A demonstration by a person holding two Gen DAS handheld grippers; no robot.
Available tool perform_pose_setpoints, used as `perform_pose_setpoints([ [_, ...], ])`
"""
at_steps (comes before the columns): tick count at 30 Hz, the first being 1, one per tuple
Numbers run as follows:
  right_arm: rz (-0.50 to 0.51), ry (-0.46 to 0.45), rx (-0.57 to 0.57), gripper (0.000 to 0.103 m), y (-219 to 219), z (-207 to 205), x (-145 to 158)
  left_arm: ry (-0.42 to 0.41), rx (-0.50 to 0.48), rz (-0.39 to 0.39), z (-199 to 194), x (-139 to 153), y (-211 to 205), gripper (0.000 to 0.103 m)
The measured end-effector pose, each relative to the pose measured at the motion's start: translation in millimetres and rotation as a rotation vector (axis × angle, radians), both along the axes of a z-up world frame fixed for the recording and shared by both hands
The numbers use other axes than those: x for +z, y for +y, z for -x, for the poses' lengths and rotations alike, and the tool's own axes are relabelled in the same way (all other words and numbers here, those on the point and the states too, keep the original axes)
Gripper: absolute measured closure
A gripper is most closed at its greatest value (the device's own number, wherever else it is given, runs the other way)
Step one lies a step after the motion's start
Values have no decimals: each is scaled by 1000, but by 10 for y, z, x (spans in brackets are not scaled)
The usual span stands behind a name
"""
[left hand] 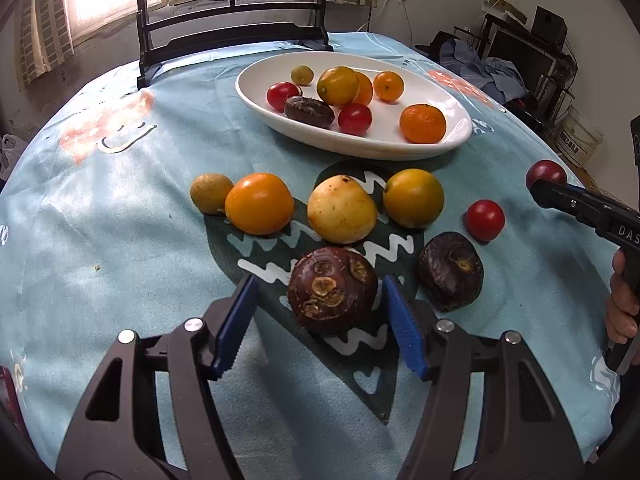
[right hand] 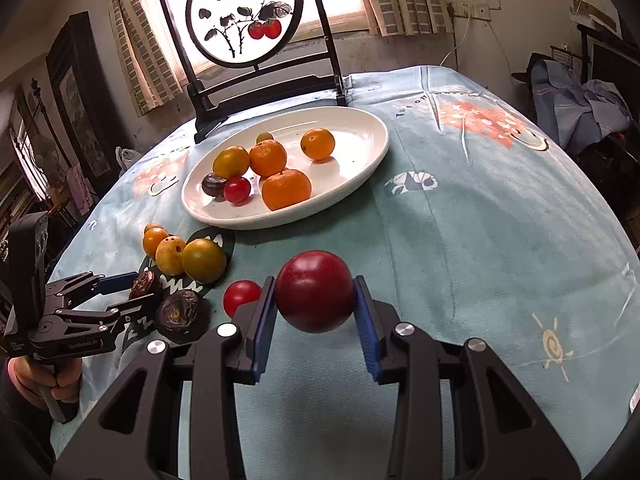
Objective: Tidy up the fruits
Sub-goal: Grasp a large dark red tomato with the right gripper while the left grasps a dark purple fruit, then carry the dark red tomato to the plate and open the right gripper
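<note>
A white oval plate [left hand: 456, 120] [right hand: 360, 176] holds several oranges, cherry tomatoes and a dark fruit. On the cloth lie a dark brown fruit [left hand: 332, 290], a second dark fruit [left hand: 451, 270] [right hand: 178, 314], a yellow fruit [left hand: 341, 209], oranges [left hand: 259, 203] [left hand: 414, 198], a small brown fruit [left hand: 211, 193] and a cherry tomato [left hand: 485, 220] [right hand: 241, 296]. My left gripper [left hand: 320, 320] [right hand: 128, 288] is open, its fingers either side of the dark brown fruit. My right gripper [right hand: 315, 312] is shut on a dark red plum [right hand: 315, 291] [left hand: 546, 174], held above the cloth.
A black stand with a round painted panel [right hand: 244, 20] rises behind the plate at the table's far edge. The round table wears a light blue patterned cloth [right hand: 480, 220]. Furniture and clothes sit beyond the right edge.
</note>
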State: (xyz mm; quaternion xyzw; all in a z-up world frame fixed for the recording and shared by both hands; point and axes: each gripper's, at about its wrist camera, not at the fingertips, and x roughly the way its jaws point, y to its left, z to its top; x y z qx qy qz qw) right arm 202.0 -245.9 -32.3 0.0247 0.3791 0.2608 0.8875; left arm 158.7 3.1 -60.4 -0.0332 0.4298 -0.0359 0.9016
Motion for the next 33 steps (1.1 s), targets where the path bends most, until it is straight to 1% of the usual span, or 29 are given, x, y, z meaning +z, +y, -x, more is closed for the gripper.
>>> perform_pose_setpoints([
  [2, 1, 3, 0, 65, -1, -3, -5, 0, 8, -10, -7, 4, -14, 38],
  [5, 3, 1, -2, 65, -2, 0, -2, 3, 12, -52, -11, 0, -76, 39],
  [8, 3, 2, -2, 65, -3, -4, -7, 2, 3, -67, -10, 0, -122, 44],
  [12, 5, 4, -1, 65, -3, -6, -10, 4, 5, -87, -13, -3, -135, 45],
  [15, 5, 8, -1, 65, -6, -13, -25, -1, -8, -91, -3, 5, -161, 52],
  [16, 7, 9, -2, 65, -2, -16, -31, -3, -13, -92, 11, 5, -182, 56],
  [19, 10, 18, -1, 65, 5, -30, -52, -6, -15, -101, 21, 10, -213, 60],
  [22, 6, 17, 0, 65, 6, -36, -52, -3, 2, -75, 43, 20, -166, 60],
  [24, -3, 4, 2, 65, 6, -26, -36, -5, 23, -39, 74, 37, -101, 60],
  [27, -20, -19, 9, 65, 10, -9, -7, -29, 45, 20, 122, 105, -5, 60],
  [30, -67, -62, 5, 65, 19, 7, 83, -77, 59, 66, 112, 256, 54, 60],
  [33, -147, -108, -1, 65, 80, -80, 228, -116, 71, 80, -112, 494, 48, 60],
])
